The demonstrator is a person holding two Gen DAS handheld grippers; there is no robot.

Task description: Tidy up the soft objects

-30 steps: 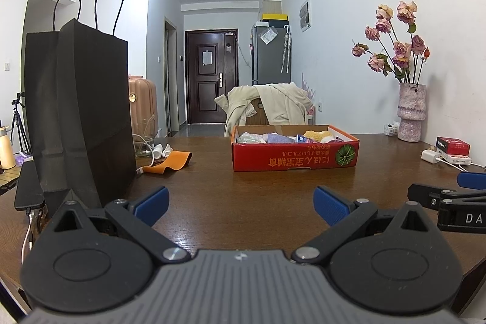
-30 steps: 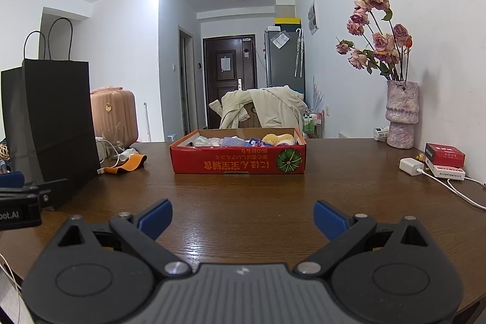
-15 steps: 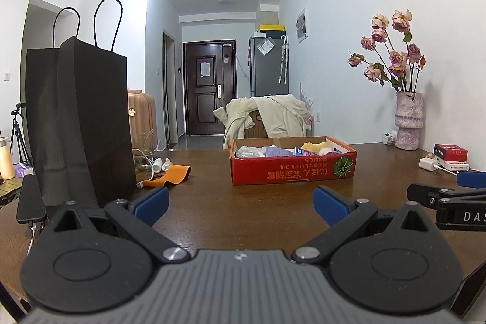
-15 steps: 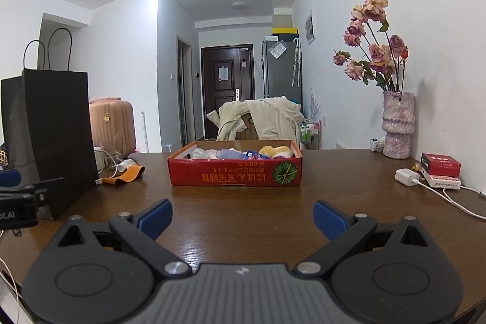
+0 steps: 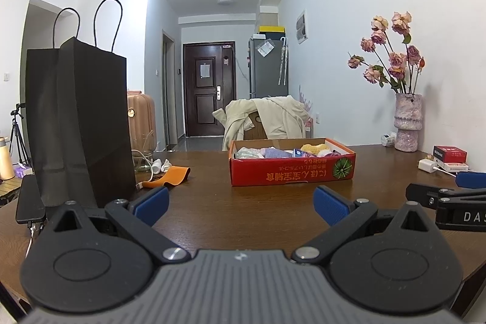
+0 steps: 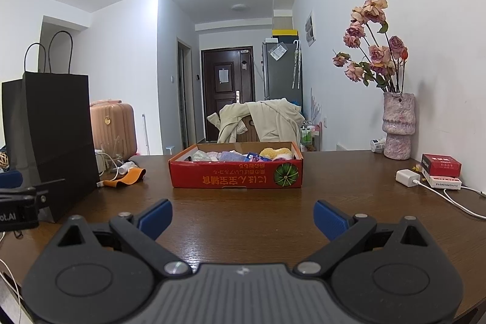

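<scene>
Box (image 6: pixel 236 172) of soft items sits centre-far on my table (image 6: pixel 243 217), lower in view than a second ago. Left gripper (image 5: pixel 240 204) and right gripper (image 6: pixel 243 216) both spread wide, empty. Black bag (image 5: pixel 79 123) stands left.

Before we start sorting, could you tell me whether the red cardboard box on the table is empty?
No, the red cardboard box already holds several soft items, including a yellow sponge-like piece.

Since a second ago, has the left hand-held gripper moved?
Yes. The left hand-held gripper has tilted upward: the red box and the far door both sit lower in its view than before. Its jaws stay open and empty.
</scene>
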